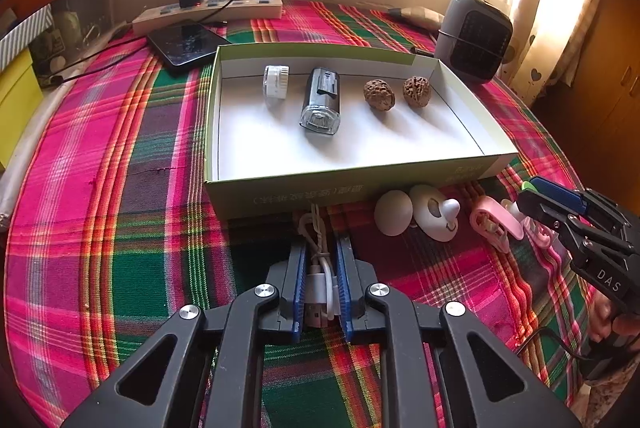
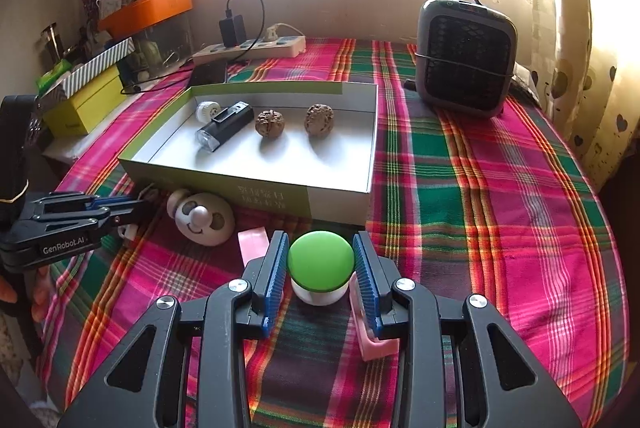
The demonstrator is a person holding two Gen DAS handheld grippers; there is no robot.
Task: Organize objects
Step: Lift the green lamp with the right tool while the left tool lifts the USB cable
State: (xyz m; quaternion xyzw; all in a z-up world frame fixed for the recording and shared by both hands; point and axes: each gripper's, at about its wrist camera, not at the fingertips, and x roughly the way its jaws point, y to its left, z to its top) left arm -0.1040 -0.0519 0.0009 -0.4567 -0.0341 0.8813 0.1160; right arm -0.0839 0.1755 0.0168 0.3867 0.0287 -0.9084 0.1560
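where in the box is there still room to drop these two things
The box is bare along its whole near half, in front of the bike light and the two walnuts. The far half is crowded: white cap, light, walnuts in a row. The cloth right of the box, before the heater, is bare too.

Plaid tablecloth (image 2: 500, 195) — shallow box (image 2: 340, 203), heater (image 2: 464, 59)
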